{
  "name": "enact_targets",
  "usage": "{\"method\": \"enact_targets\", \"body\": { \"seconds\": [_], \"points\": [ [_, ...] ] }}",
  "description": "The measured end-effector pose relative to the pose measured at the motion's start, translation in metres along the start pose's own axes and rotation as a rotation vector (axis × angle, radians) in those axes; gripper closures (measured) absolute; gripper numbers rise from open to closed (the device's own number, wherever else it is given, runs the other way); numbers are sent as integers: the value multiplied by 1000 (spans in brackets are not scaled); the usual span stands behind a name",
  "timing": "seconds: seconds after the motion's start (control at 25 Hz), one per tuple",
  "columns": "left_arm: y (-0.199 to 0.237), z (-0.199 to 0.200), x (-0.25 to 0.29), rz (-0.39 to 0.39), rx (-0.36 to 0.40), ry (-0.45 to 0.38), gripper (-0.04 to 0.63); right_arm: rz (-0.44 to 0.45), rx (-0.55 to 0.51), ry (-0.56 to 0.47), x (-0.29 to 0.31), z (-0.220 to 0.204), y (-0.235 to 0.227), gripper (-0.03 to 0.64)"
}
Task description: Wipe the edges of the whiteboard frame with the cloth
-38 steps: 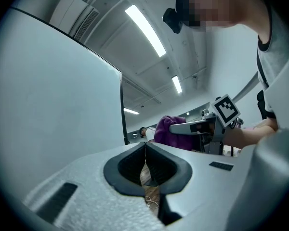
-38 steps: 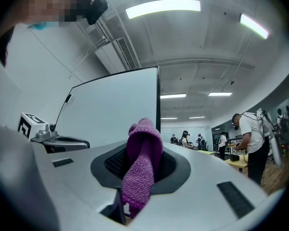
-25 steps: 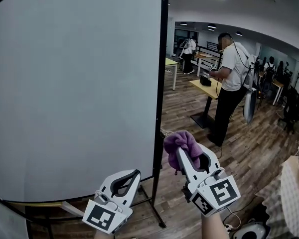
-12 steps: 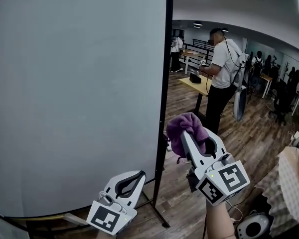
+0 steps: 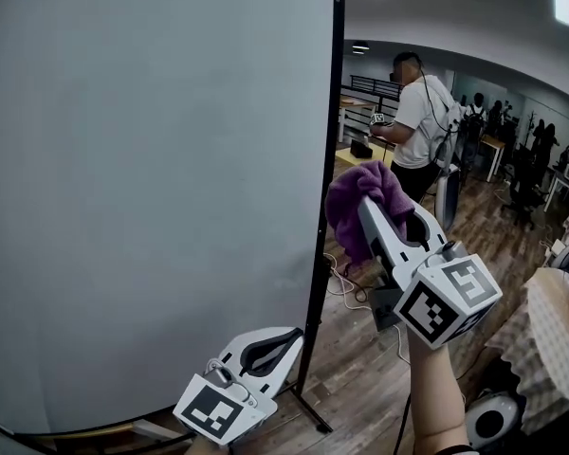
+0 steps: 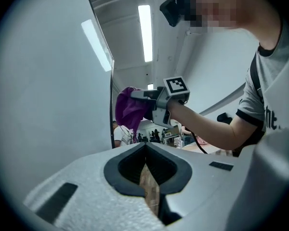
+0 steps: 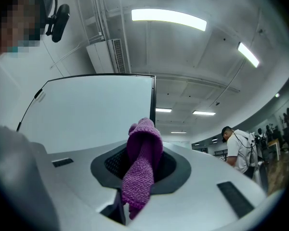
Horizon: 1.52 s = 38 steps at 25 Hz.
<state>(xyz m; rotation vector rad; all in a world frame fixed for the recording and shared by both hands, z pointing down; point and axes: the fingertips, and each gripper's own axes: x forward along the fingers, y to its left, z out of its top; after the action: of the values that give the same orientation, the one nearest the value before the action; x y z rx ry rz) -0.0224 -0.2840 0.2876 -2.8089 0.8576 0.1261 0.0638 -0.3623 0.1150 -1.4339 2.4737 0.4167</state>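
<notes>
2 jaws of the right gripper (image 7: 140, 163) are clamped on a purple knitted cloth (image 7: 143, 138). The cloth stands up as a bunched fold past the fingertips, and 1 loose tail hangs back down between the dark pads toward the gripper body. In the head view this bundle hides the fingertips completely.

The cloth sits at about mid-height of the board, just beside the thin black frame edge (image 5: 328, 173) on the right side of the large white whiteboard (image 5: 152, 188). Contact between cloth and frame cannot be confirmed: the left gripper view shows them very close together, and the right gripper view shows the cloth tip overlapping the frame line.

The left gripper (image 6: 145, 148) is held low, near the board's bottom right corner and well below the cloth. Its 2 jaws are together at the tips with nothing between them; only wooden plank floor (image 5: 360, 349) shows through the opening behind the tips.

The person's bare right forearm (image 5: 431, 396) rises from the lower edge of the head view to the right gripper's marker cube. The board's black stand foot (image 5: 308, 408) rests on the floor, with white cables (image 5: 343, 282) lying behind it. Farther back, 1 person in a white T-shirt (image 5: 419, 112) stands at a yellow-topped desk (image 5: 353, 156).
</notes>
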Motion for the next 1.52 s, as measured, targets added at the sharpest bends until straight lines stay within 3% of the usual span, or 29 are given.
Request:
{"method": "enact_targets", "body": {
  "seconds": [0.2,0.4,0.64,1.52],
  "points": [
    [-10,-6,-3,-104,-48,41,578,-19,-39,0,10,12,7,529],
    [-40,-57,6,-136,-87,53,578,-15,-76,9,-12,-18,-1,529],
    [3,-3,-9,-145,-65,82,578,-55,-17,-19,47,44,1,529],
    [22,6,32,-141,-56,53,578,-45,-57,-114,101,107,-44,529]
  ]
}}
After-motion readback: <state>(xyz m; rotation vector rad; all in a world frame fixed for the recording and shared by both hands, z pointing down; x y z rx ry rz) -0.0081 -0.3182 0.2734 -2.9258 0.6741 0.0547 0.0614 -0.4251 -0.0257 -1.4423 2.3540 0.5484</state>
